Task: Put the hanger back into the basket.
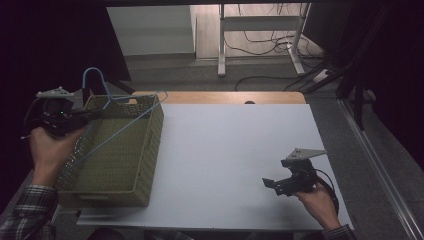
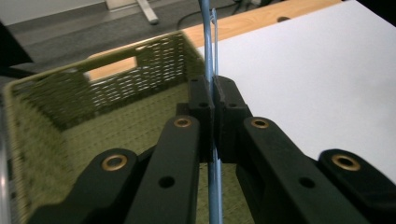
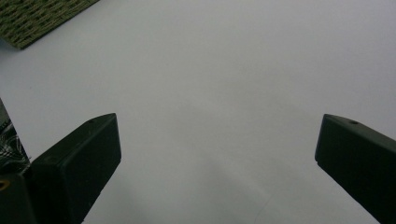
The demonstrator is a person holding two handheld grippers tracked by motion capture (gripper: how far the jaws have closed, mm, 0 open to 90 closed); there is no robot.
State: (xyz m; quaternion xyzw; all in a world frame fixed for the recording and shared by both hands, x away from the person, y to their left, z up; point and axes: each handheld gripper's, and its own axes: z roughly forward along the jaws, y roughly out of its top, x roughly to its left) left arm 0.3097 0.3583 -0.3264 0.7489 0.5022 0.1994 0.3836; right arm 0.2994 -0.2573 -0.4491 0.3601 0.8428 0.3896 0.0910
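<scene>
A blue wire hanger (image 1: 131,120) hangs tilted over the green woven basket (image 1: 150,150) at the table's left, hook up. My left gripper (image 1: 97,114) is shut on its wire above the basket's left rim. In the left gripper view the jaws (image 2: 214,93) pinch the blue hanger (image 2: 208,42) between them, with the basket (image 2: 116,79) below, and nothing shows on its floor there. My right gripper (image 1: 270,184) rests low near the table's front right, open and holding nothing. The right gripper (image 3: 217,135) has its jaws wide apart over bare white table (image 3: 210,70).
The white table (image 1: 225,150) has a wooden strip (image 1: 225,97) along its far edge. Beyond it, a desk frame (image 1: 260,30) and cables (image 1: 265,77) lie on the floor. A corner of the basket (image 3: 37,18) appears at the top left of the right gripper view.
</scene>
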